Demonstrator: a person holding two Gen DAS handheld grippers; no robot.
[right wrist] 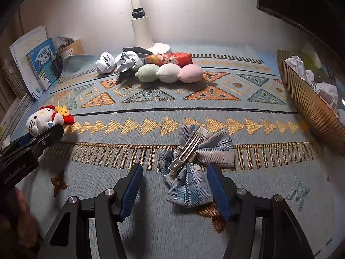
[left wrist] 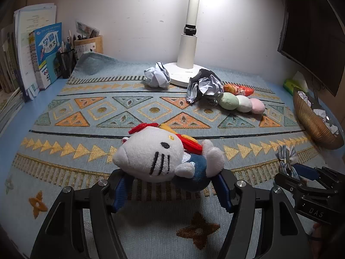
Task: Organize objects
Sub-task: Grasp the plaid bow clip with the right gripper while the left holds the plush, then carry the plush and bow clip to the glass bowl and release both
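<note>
Two claws going here: my left gripper [left wrist: 172,185] is pinching the white cat plush [left wrist: 159,157] just above the rug [left wrist: 86,116]. My right gripper [right wrist: 174,190] is spread, with the plaid bow clip [right wrist: 194,164] lying loose on the rug between its fingers.

A desk lamp [left wrist: 187,49] at top centre glares on the wall [left wrist: 133,15]; corners fall dark, fisheye bending the edges, focus sharp.
</note>
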